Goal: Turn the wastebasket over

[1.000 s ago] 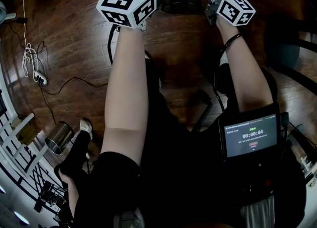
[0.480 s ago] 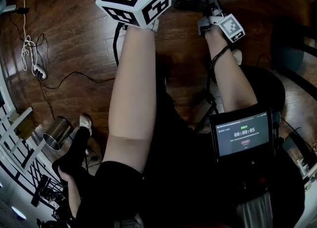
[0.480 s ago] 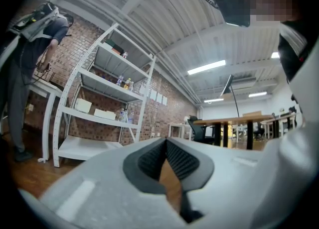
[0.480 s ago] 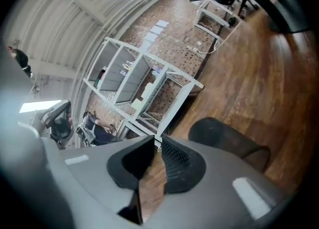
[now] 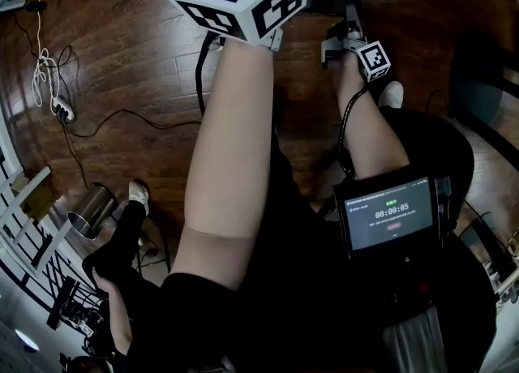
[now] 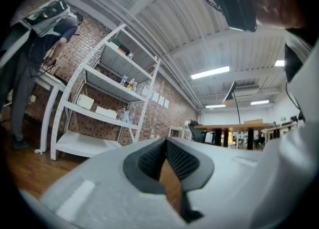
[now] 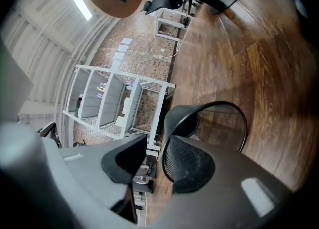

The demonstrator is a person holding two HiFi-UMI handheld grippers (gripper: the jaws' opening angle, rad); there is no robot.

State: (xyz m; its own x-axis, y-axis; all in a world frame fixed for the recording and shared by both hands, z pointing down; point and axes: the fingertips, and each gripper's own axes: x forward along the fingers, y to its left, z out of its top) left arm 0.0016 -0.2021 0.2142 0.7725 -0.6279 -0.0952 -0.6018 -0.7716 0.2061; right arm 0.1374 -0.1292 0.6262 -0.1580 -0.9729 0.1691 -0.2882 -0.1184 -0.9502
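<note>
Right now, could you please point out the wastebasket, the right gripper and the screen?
wastebasket [image 7: 180, 118]: right gripper view, on its dark wall by the rim.
right gripper [image 7: 155, 159]: right gripper view, midway between its opening, empty jaws.
screen [image 5: 391, 213]: head view, the display's middle.

Dark wood floor [image 5: 122, 63], brick wall [image 6: 169, 113] behind white shelving [image 6: 107, 86] (strip lights [image 6: 209, 72] overhead), wooden table [image 6: 244, 126] beyond.

head: steeply down over floor [image 5: 122, 63] | left: level, toward shelves [image 6: 99, 93] | right: low, facing wastebasket [image 7: 182, 118]
</note>
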